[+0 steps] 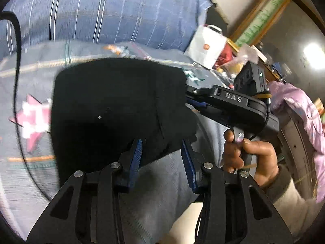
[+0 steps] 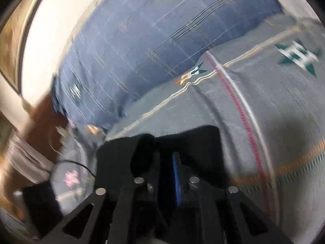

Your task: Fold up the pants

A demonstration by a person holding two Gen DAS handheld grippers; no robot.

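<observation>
The black pants (image 1: 113,105) lie folded in a thick bundle on the grey patterned bedspread (image 1: 34,77). My left gripper (image 1: 161,144) is open, its blue-padded fingers (image 1: 138,154) at the bundle's near edge, fabric lying between them. My right gripper shows in the left wrist view (image 1: 227,99), held by a hand, its tips hidden in the bundle's right side. In the right wrist view my right gripper (image 2: 164,154) is shut on a black fold of the pants (image 2: 142,154); one blue pad (image 2: 176,174) shows.
A blue striped pillow (image 1: 105,10) lies behind the pants, also in the right wrist view (image 2: 142,40). A white bag (image 1: 205,46) and clutter sit at the back right, pink fabric (image 1: 300,109) to the right. A black cable (image 1: 17,61) runs along the left.
</observation>
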